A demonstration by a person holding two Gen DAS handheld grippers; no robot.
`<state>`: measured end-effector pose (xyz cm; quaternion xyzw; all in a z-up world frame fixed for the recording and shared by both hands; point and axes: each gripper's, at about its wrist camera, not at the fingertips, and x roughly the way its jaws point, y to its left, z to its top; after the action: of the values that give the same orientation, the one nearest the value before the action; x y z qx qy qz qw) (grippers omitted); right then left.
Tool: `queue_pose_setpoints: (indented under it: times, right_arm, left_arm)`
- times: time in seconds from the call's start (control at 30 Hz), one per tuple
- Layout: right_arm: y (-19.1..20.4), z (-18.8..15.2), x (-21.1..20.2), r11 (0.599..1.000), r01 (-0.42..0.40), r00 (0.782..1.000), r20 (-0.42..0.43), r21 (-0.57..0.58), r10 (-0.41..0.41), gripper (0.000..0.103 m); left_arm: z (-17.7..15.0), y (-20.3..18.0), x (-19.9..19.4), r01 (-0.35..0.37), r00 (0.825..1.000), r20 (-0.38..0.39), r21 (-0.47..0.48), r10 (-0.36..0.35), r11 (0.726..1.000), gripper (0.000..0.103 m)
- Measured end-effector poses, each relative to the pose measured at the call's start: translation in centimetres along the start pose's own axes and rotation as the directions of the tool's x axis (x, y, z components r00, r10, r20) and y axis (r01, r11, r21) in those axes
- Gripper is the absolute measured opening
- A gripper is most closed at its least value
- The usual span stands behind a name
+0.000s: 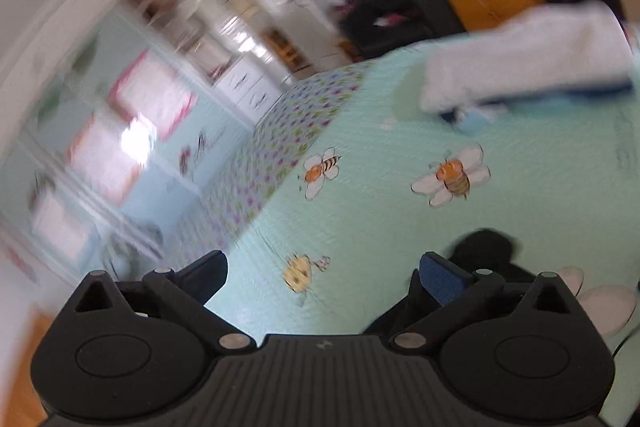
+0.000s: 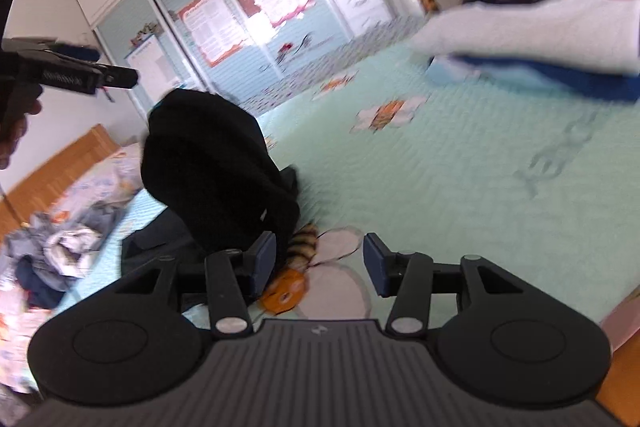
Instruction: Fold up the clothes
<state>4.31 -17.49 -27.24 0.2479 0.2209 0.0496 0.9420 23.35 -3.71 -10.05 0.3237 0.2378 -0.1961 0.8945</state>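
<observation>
A black garment lies heaped on the mint bee-print bedspread. My right gripper is low over the bedspread and open, with only the printed bee between its pads; the black heap lies just beyond and beside its left finger. In the left wrist view my left gripper is open wide over bare bedspread, and the black garment shows behind its right finger. The right wrist view shows that left gripper in a hand, above and left of the heap.
A folded stack, a white piece on blue ones, lies at the far right of the bed. A loose pile of clothes lies at the left by the wooden bed frame. A wardrobe stands behind.
</observation>
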Motion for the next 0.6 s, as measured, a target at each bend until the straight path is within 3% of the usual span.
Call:
queue_pose_setpoints:
  times: [0.03, 0.1, 0.17, 0.23, 0.27, 0.37, 0.47, 0.6]
  right_arm:
    - [0.0, 0.0, -0.2, 1.000, 0.006, 1.000, 0.012, 0.000, -0.006, 0.063]
    - [-0.2, 0.2, -0.2, 1.000, -0.004, 1.000, 0.026, 0.019, 0.003, 0.067]
    - [-0.3, 0.3, 0.0, 0.999, -0.007, 1.000, 0.021, 0.032, 0.007, 0.071]
    - [-0.2, 0.3, 0.2, 1.000, -0.007, 1.000, 0.009, 0.026, 0.006, 0.076]
    - [-0.2, 0.2, 0.3, 1.000, -0.012, 1.000, 0.005, 0.022, 0.012, 0.076]
    - [-0.1, 0.1, 0.5, 1.000, -0.026, 1.000, -0.004, 0.009, 0.027, 0.076]
    - [-0.2, -0.1, 0.7, 0.999, -0.045, 0.999, -0.008, 0.009, 0.045, 0.076]
    - [-0.2, -0.3, 0.9, 0.998, -0.054, 0.998, -0.023, 0.008, 0.054, 0.076]
  left_arm:
    - [-0.2, 1.5, -0.3, 0.066, 0.998, 0.000, -0.092, -0.067, 0.994, 0.102]
    - [-1.3, 4.4, -0.6, 0.184, 0.983, 0.049, -0.265, -0.177, 0.947, 0.102]
    - [-2.9, 6.2, -0.2, 0.167, 0.986, 0.048, -0.355, -0.161, 0.920, 0.102]
    - [-4.8, 7.1, 1.2, 0.027, 0.998, -0.042, -0.357, -0.045, 0.934, 0.102]
    - [-6.0, 7.2, 2.3, -0.040, 0.995, -0.102, -0.332, 0.006, 0.943, 0.102]
    - [-10.3, 7.4, 5.6, -0.162, 0.964, -0.248, -0.247, 0.100, 0.955, 0.101]
    - [-14.3, 7.8, 7.3, -0.181, 0.942, -0.317, -0.212, 0.107, 0.960, 0.096]
    - [-17.7, 8.0, 6.7, -0.063, 0.961, -0.278, -0.241, -0.007, 0.968, 0.094]
